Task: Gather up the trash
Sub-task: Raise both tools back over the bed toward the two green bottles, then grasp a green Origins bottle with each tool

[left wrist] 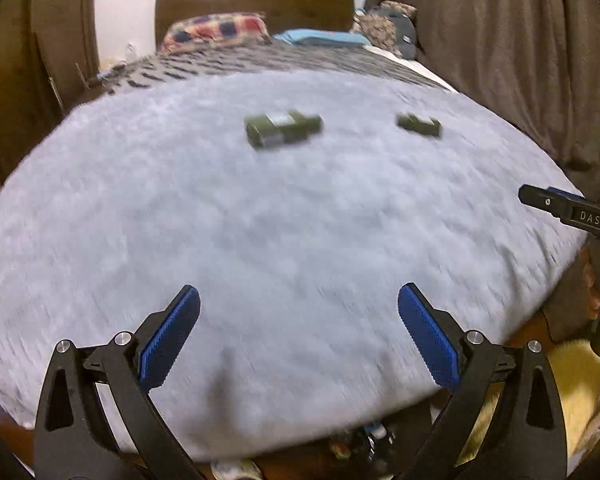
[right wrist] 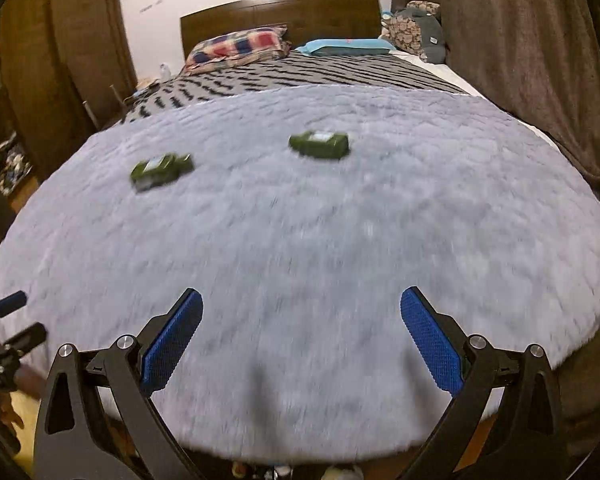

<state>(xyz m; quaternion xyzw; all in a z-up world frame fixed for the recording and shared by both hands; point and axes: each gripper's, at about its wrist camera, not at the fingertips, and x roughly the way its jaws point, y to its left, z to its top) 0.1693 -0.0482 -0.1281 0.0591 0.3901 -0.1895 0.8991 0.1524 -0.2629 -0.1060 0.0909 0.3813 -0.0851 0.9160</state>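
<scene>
The left gripper (left wrist: 299, 308) and right gripper (right wrist: 301, 312) had their fingers wide open, holding nothing. Two green wrappers (left wrist: 283, 128) (left wrist: 419, 123) lay sideways, far ahead on the bed (left wrist: 260, 220).

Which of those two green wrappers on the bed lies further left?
The bigger-looking green wrapper, towards the left on the grey blanket. The other wrapper lies to its right, nearer the curtain.

Home bedroom: bed (right wrist: 300, 240), headboard (right wrist: 280, 12), pillows (right wrist: 236, 46), curtains (right wrist: 520, 60).
</scene>
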